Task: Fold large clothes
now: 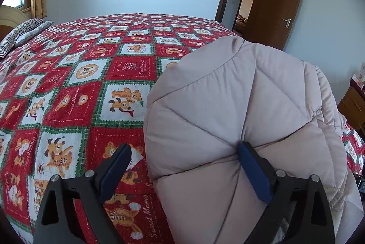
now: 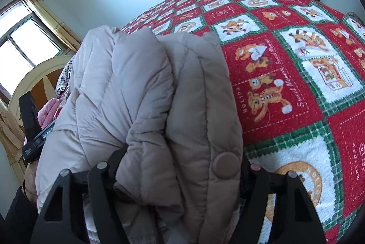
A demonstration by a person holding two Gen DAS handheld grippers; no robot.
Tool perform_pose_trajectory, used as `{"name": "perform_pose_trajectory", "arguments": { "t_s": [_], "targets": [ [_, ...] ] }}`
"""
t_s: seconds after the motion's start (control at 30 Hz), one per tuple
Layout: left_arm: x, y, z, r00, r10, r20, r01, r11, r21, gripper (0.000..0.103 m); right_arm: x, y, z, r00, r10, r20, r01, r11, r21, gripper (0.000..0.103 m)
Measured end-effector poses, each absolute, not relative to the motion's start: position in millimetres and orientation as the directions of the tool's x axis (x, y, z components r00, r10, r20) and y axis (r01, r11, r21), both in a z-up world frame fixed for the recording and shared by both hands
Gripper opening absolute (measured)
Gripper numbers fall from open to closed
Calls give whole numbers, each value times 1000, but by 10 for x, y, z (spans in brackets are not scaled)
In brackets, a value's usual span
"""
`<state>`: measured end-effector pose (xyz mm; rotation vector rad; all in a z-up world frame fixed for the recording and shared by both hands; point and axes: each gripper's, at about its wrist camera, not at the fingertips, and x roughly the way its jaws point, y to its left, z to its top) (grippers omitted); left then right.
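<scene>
A pale beige quilted puffer coat (image 1: 228, 107) lies bunched on a bed with a red teddy-bear blanket (image 1: 91, 84). My left gripper (image 1: 184, 173) is open; its right blue pad (image 1: 253, 173) presses into the coat's quilted face, its left pad (image 1: 116, 171) stands free over the blanket. In the right wrist view the coat (image 2: 148, 96) fills the space between my right gripper's (image 2: 180, 162) fingers, thick folds and a round snap button (image 2: 225, 164) bulging out; the fingertips are hidden in fabric. The blanket (image 2: 296, 84) lies to the right.
A striped pillow (image 1: 20, 36) lies at the bed's far left by a window and curtain. An open brown door (image 1: 278, 7) is at the far right, a wooden cabinet (image 1: 353, 105) beside the bed. The other hand-held device (image 2: 32, 125) shows left of the coat, by a cream headboard (image 2: 34, 77).
</scene>
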<state>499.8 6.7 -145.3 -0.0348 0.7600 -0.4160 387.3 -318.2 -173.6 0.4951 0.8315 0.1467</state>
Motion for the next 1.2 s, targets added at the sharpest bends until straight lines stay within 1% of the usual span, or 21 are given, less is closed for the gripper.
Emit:
{"name": "perform_pose_trajectory", "arguments": {
  "t_s": [0.03,0.07,0.1,0.17,0.33,0.37,0.4,0.47,0.57,0.63,0.67,0.73,0.83,0.87,0.9,0.93,1.0,1.07,1.1,1.2],
  "targets": [
    [4975,47,-1445,646,-387,-658,366,913,-179,86,3876,-3173,-1731,671,309,-674,66,881,469,72],
    [4963,18,-1435,641,-398,-656,380,907,-179,77,3877,-3155,-1725,672,301,-677,68,885,461,71],
    [4948,-11,-1423,643,-394,-656,385,907,-167,74,3887,-3145,-1721,671,292,-681,71,890,451,70],
    [4934,-58,-1405,648,-383,-658,391,909,-144,73,3890,-3095,-1706,671,265,-692,78,904,421,69],
    [4965,-27,-1428,635,-397,-663,384,907,-176,73,3895,-3070,-1703,668,249,-701,82,912,403,69],
    [4978,-15,-1437,635,-394,-664,374,910,-182,77,3893,-3069,-1703,668,251,-701,82,911,404,69],
    [5005,9,-1454,637,-381,-670,348,918,-191,87,3891,-3075,-1707,668,252,-700,81,911,405,69],
    [5065,57,-1499,626,-379,-682,312,923,-226,94,3891,-3080,-1708,671,249,-699,82,912,403,69],
    [5099,96,-1550,597,-427,-679,322,903,-286,93,3894,-3074,-1714,674,250,-695,81,910,406,69],
    [5104,106,-1566,573,-471,-671,342,881,-327,86,3887,-3079,-1725,677,258,-689,77,907,414,69],
    [5095,99,-1567,558,-499,-663,358,865,-351,77,3885,-3071,-1731,679,259,-687,77,905,418,69],
    [5070,53,-1549,560,-496,-664,370,866,-336,74,3884,-3072,-1741,682,262,-683,75,903,422,69],
    [5062,14,-1528,548,-510,-663,395,857,-332,64,3886,-3061,-1744,684,258,-682,77,905,419,69],
    [5048,-7,-1516,543,-520,-660,411,849,-331,56,3881,-3056,-1741,684,256,-683,78,906,417,69],
    [5026,-23,-1497,544,-524,-655,427,845,-322,48,3876,-3044,-1734,686,253,-683,75,908,412,66],
    [4995,-53,-1470,553,-516,-654,438,848,-299,45,3863,-3024,-1719,691,254,-677,64,911,407,63],
    [4921,-119,-1422,578,-488,-654,453,859,-240,34,3832,-2964,-1678,701,250,-668,43,920,389,50],
    [4877,-161,-1372,600,-463,-653,458,868,-194,28,3818,-2919,-1643,708,240,-665,34,928,372,44],
    [4858,-167,-1351,612,-451,-650,456,872,-176,25,3809,-2915,-1635,710,243,-661,32,927,375,43],
    [4797,-156,-1307,636,-434,-638,456,879,-143,19,3790,-2943,-1644,716,260,-648,27,917,398,40]
  ]
}}
